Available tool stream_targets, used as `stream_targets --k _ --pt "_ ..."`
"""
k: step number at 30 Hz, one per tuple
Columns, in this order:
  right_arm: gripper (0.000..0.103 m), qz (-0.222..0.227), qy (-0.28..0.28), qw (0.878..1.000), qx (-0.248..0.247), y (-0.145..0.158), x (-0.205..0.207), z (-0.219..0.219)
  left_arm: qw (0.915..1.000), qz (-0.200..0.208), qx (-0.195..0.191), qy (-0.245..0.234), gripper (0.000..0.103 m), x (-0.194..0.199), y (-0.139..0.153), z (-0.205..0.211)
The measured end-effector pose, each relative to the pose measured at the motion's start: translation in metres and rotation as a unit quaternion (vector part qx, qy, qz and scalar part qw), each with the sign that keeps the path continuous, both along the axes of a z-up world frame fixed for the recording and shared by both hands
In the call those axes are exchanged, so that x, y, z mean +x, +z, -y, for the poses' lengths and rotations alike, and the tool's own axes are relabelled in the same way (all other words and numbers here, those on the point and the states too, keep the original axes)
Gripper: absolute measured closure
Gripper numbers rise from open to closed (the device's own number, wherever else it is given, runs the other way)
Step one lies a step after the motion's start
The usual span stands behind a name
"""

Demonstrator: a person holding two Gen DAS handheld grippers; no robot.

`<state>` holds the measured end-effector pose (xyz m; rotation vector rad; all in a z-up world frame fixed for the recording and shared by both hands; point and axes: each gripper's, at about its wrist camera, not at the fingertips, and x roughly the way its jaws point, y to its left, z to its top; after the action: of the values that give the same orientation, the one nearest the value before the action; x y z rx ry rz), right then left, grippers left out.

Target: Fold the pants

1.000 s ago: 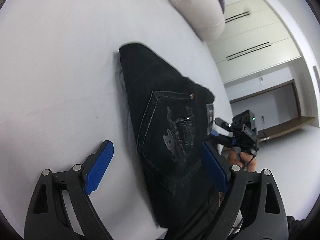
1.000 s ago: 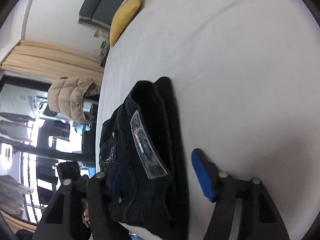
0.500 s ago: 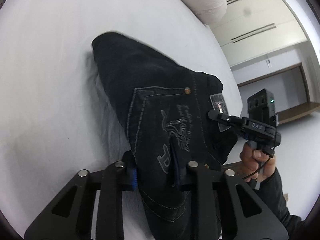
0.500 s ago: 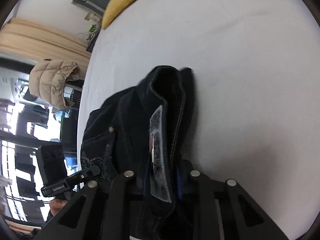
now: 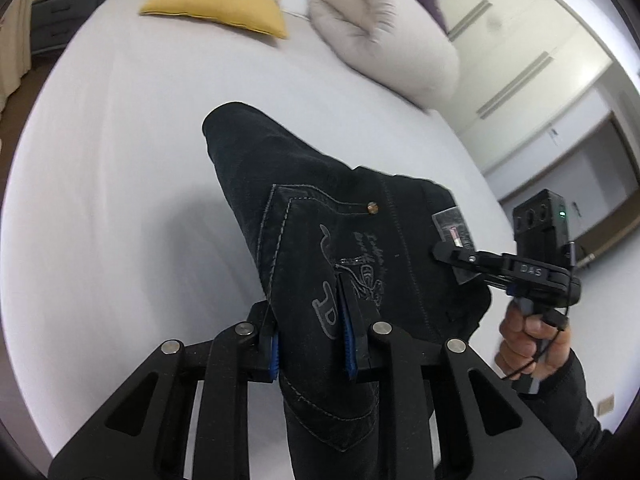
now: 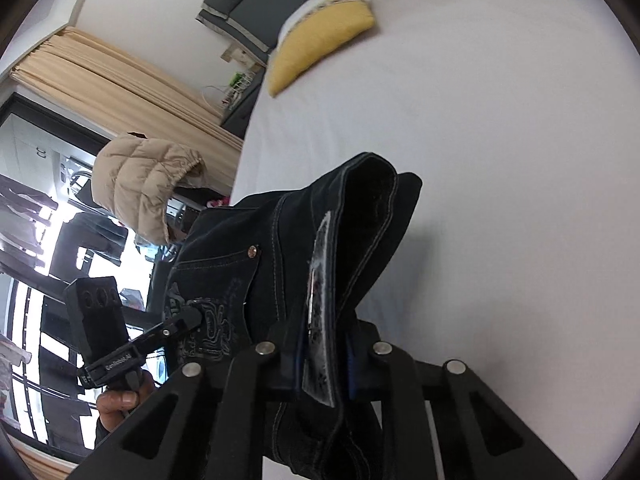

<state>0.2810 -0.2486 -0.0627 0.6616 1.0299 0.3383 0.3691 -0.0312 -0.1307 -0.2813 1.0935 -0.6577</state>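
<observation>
At the lower middle of the left wrist view, the left gripper (image 5: pixel 310 344) is clamped on the black pants (image 5: pixel 320 216) at the back pocket, its blue pads pressing the denim from both sides. The folded bundle reaches from the jaws toward the frame's centre, over the white bed (image 5: pixel 120 160). At the right edge the right gripper (image 5: pixel 440 250) bites the waistband beside the grey label, carried by a hand (image 5: pixel 532 340). I judge both grips are set on one end so that the bundle can be carried level and keep its fold.

In the right wrist view, the right gripper is at the lower middle; its jaws are closing a little more on the waistband and label. The left gripper appears at the lower left. A yellow pillow (image 6: pixel 320 52) lies at the top and is well apart. Nothing blocks the sheet ahead.
</observation>
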Motion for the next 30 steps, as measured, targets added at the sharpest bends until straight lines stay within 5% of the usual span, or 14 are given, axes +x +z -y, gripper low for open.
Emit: stream_targets --k 6,9,12,15,17,19,21,23,24,27,29,30 --pt "0.084 -0.047 -0.011 0.998 0.029 -0.057 0.063 -0.011 0.999 -0.039 0.007 0.019 0.082 0.056 -0.062 -0.034" --pt "0.07 -0.087 -0.032 0.995 0.036 -0.105 0.072 -0.008 0.9967 -0.071 0.018 0.034 0.07 0.066 -0.106 -0.05" --pt "0.066 -0.059 -0.053 0.991 0.108 -0.123 0.06 0.006 0.9956 -0.072 -0.024 0.055 0.061 0.063 -0.126 -0.062" --pt "0.053 -0.048 -0.05 0.992 0.101 -0.115 0.051 0.008 0.9958 -0.061 -0.013 0.068 0.058 0.058 -0.116 -0.068" --pt "0.042 -0.029 -0.069 0.996 0.041 -0.091 0.041 0.005 0.9962 0.005 0.027 0.082 0.058 0.048 -0.085 -0.069" --pt "0.04 0.011 -0.077 0.997 -0.018 -0.06 0.027 0.002 0.9882 0.087 0.077 0.1 0.036 0.019 -0.044 -0.071" --pt "0.034 0.067 -0.082 0.992 -0.067 -0.017 0.006 -0.006 0.9651 0.184 0.138 0.126 0.024 -0.021 0.002 -0.064" --pt "0.03 0.135 -0.092 0.978 -0.126 0.031 -0.022 -0.018 0.928 0.298 0.168 0.148 0.013 -0.064 0.054 -0.046" --pt "0.026 0.163 -0.097 0.971 -0.146 0.05 -0.033 -0.025 0.9072 0.343 0.181 0.163 0.0 -0.083 0.075 -0.049" --pt "0.0 0.269 -0.126 0.932 -0.209 0.116 -0.075 -0.043 0.8273 0.472 0.211 0.22 0.0 -0.164 0.127 -0.041" --pt "0.0 0.339 -0.154 0.896 -0.242 0.157 -0.114 -0.056 0.8008 0.497 0.215 0.256 0.0 -0.201 0.151 -0.043" --pt "0.0 0.364 -0.164 0.881 -0.253 0.172 -0.13 -0.062 0.7997 0.493 0.213 0.269 0.0 -0.214 0.16 -0.047"
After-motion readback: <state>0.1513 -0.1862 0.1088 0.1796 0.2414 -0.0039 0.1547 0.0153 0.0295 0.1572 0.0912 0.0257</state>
